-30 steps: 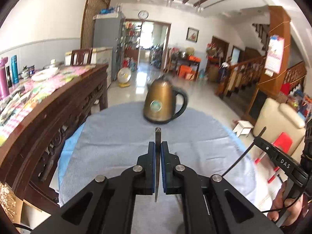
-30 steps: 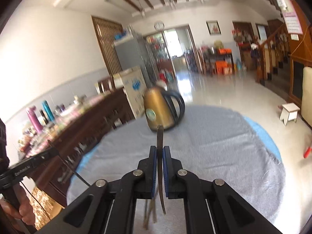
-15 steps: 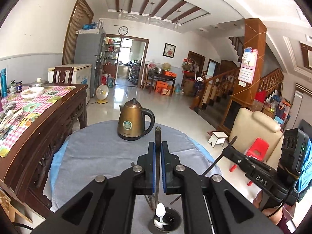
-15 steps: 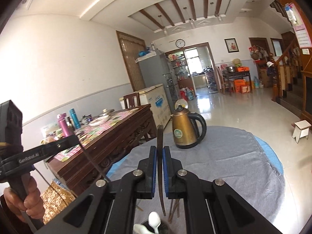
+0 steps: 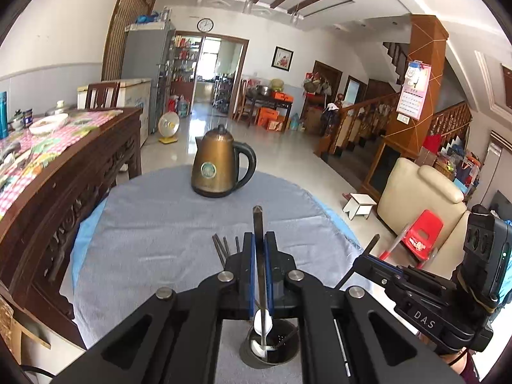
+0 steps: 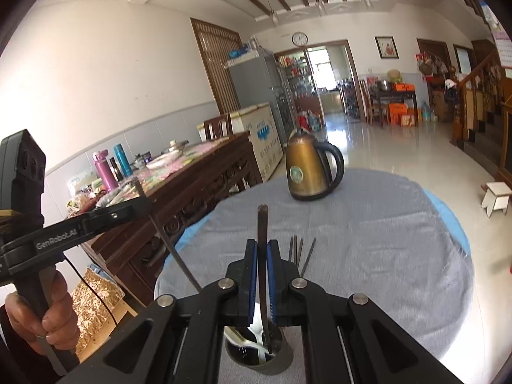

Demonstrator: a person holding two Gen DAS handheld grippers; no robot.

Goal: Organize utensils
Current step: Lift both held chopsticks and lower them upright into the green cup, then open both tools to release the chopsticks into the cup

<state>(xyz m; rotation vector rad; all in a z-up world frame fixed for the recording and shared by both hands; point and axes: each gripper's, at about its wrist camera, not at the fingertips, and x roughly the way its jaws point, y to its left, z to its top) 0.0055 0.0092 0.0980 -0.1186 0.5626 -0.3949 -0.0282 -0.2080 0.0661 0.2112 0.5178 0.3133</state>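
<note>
Left gripper [image 5: 260, 256] clamped on dark chopstick [image 5: 258, 224] | right gripper [image 6: 261, 259] likewise (own chopstick [image 6: 262, 224]) | both above metal holder [image 5: 272, 348] with white spoon [image 5: 263, 326] | grey-clothed round table [image 5: 153, 230], bronze kettle [image 5: 216, 169] at far edge | tiled hall, staircase [image 5: 368, 118].

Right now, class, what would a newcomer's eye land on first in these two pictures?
Probably the bronze kettle, alone at the far side of the grey-clothed round table. Next, each pair of tongs, left and right, shut on a dark chopstick above the metal holder at the near edge.
</note>
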